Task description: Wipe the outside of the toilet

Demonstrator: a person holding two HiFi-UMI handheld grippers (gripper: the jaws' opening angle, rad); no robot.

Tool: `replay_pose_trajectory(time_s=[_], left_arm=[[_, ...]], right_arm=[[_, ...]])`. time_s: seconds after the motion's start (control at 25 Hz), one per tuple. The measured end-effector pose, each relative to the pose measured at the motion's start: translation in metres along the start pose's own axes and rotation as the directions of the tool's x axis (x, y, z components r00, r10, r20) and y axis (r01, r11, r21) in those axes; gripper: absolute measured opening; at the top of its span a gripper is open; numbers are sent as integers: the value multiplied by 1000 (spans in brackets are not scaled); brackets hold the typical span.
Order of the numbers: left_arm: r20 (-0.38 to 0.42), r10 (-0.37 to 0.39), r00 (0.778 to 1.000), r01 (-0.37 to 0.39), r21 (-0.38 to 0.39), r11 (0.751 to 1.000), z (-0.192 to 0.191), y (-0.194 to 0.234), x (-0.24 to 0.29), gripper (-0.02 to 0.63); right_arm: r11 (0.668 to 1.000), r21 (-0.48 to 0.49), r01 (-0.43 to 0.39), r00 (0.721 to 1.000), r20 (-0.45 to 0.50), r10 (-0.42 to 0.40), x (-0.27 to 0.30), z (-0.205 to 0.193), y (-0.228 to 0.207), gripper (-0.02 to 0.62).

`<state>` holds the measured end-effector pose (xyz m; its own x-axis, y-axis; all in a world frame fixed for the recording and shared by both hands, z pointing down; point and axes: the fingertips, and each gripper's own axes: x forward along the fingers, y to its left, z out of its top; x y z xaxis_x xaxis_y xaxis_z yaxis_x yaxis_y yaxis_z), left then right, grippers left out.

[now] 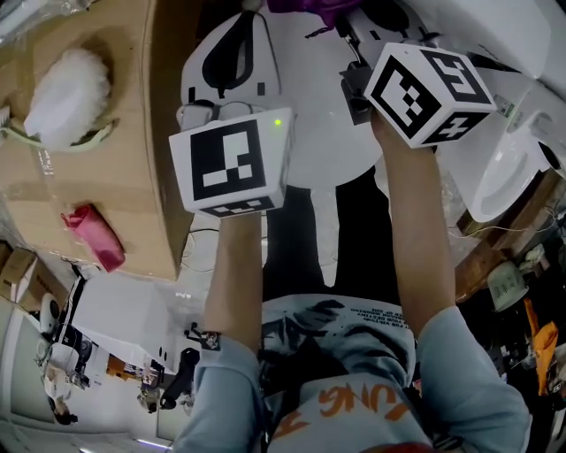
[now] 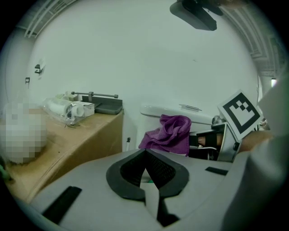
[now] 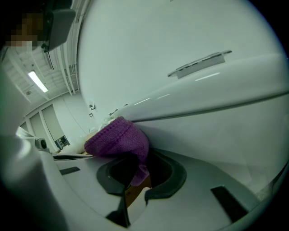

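Observation:
The white toilet (image 2: pixel 156 111) stands against a white wall, and its tank (image 3: pixel 216 113) fills the right gripper view. A purple cloth (image 3: pixel 118 140) is bunched between the jaws of my right gripper (image 3: pixel 135 173), which is shut on it and presses it to the tank's front. In the left gripper view the same cloth (image 2: pixel 169 133) hangs on the tank below the lid, with the right gripper (image 2: pixel 205 140) beside it. In the head view the cloth (image 1: pixel 305 7) shows at the top edge. My left gripper (image 1: pixel 232 53) hangs back from the toilet, shut and holding nothing.
A cardboard box (image 1: pixel 106 177) stands left of the toilet, carrying a white fluffy bundle (image 1: pixel 69 93) and a red rag (image 1: pixel 93 234). Plastic-wrapped white parts (image 2: pixel 67 108) and a grey tray (image 2: pixel 106 107) lie at its far end. A white basin-shaped piece (image 1: pixel 504 177) sits to the right.

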<state>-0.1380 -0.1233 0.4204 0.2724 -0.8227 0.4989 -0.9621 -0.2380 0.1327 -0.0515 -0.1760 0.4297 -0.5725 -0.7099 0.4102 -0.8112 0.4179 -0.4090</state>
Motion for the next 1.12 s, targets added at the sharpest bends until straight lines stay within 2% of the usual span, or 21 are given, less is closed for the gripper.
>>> replay_pose_trajectory(time_s=[0.52,1.12], left_arm=[[-19,-61,998,62,17,998,-3,-61,17,21],[-34,-90,995,91,45,995,-4,-106,24,21]], right_arm=[[1000,-16,-8,1000,12,9,-39,1,-36,71],[998,50,31,998,53,-33,-88,5,-76,72]])
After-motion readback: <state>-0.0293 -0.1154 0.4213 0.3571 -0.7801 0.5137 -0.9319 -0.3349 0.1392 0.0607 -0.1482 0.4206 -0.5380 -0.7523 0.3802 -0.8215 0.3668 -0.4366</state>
